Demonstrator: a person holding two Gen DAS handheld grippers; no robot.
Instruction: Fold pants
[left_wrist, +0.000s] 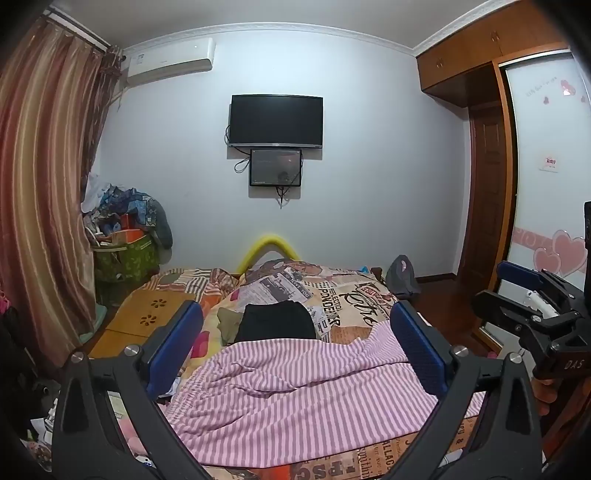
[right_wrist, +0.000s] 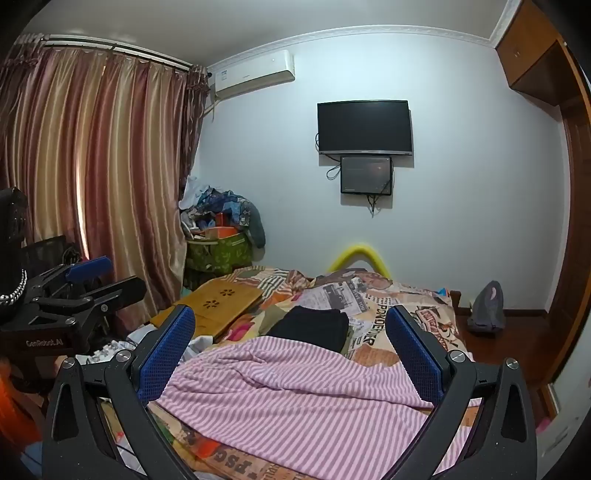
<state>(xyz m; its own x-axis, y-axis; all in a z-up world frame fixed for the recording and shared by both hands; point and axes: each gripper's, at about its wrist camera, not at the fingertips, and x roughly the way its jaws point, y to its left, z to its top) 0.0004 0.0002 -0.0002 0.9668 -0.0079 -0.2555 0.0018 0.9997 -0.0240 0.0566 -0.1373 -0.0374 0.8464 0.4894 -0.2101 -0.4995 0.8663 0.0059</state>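
Pink-and-white striped pants (left_wrist: 295, 391) lie rumpled on the near end of the bed and also show in the right wrist view (right_wrist: 295, 398). A folded black garment (left_wrist: 277, 321) lies just beyond them, also seen in the right wrist view (right_wrist: 314, 326). My left gripper (left_wrist: 295, 339) is open and empty, held above the pants. My right gripper (right_wrist: 291, 343) is open and empty, also above the pants. Each gripper shows in the other's view: the right one at the right edge (left_wrist: 532, 295), the left one at the left edge (right_wrist: 92, 280).
The bed has a patchwork newspaper-print cover (left_wrist: 351, 295). A wooden lap desk (right_wrist: 218, 302) lies on its left side. A basket piled with clothes (right_wrist: 221, 236) stands by the curtain (right_wrist: 92, 177). A grey bag (right_wrist: 487, 306) sits on the floor at right. Wardrobe (left_wrist: 491, 184) at right.
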